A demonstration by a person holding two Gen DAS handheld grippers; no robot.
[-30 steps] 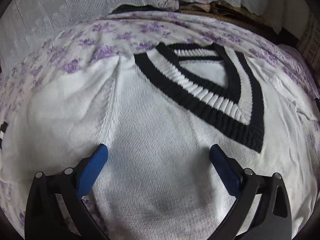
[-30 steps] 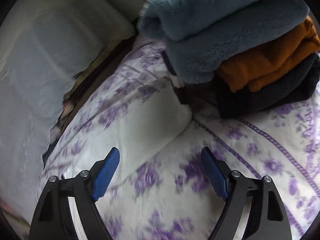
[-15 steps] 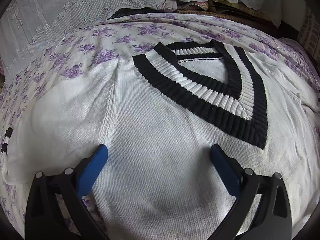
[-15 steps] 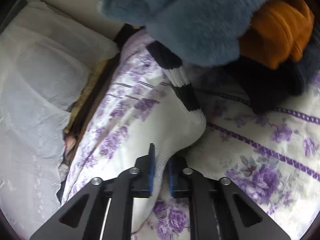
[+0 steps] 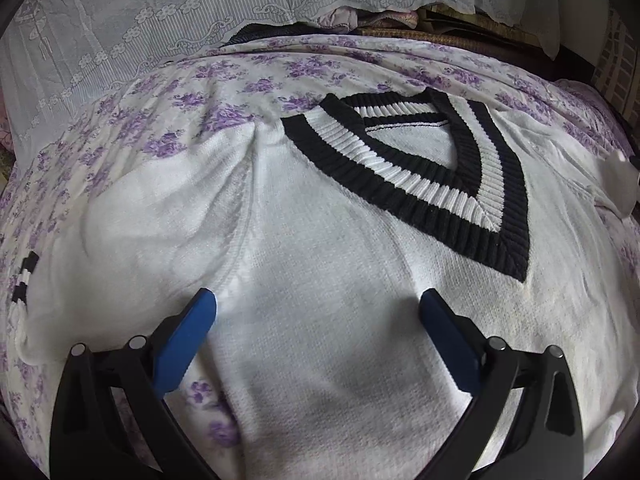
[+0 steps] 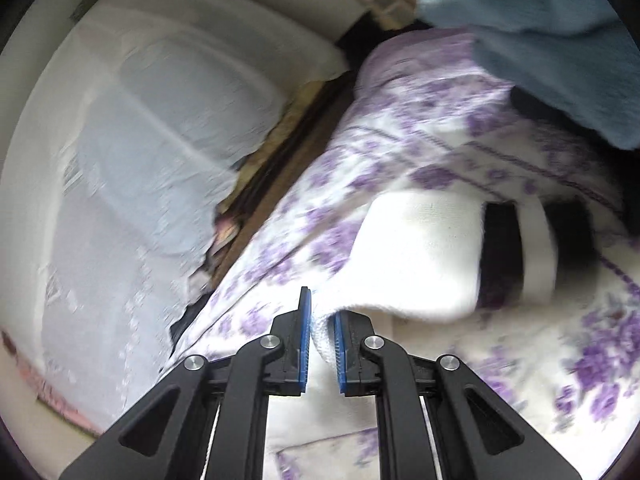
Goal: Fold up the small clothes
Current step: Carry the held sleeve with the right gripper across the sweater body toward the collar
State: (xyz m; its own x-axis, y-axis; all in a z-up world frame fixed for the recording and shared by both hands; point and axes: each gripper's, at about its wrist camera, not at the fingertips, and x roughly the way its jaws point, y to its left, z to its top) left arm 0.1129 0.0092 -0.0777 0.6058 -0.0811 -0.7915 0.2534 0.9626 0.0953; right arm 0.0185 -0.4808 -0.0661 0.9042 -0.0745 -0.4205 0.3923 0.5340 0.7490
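Note:
A white knit sweater with a black-and-white striped V-neck lies face up on the purple-flowered bedsheet. My left gripper is open and hovers low over the sweater's chest, empty. One sleeve lies out to the left, its striped cuff at the edge. In the right wrist view my right gripper is shut on the sweater's other sleeve and holds it lifted off the sheet; its black-and-white cuff hangs to the right.
A stack of folded clothes with a blue fleece on top sits at the upper right of the right wrist view. A white lace-covered pillow or headboard runs along the far side of the bed, with a dark gap between it and the mattress.
My right gripper closed on the sleeve and has lifted and pulled it away from the clothes stack. The left gripper stayed open, drawing back slightly over the sweater.

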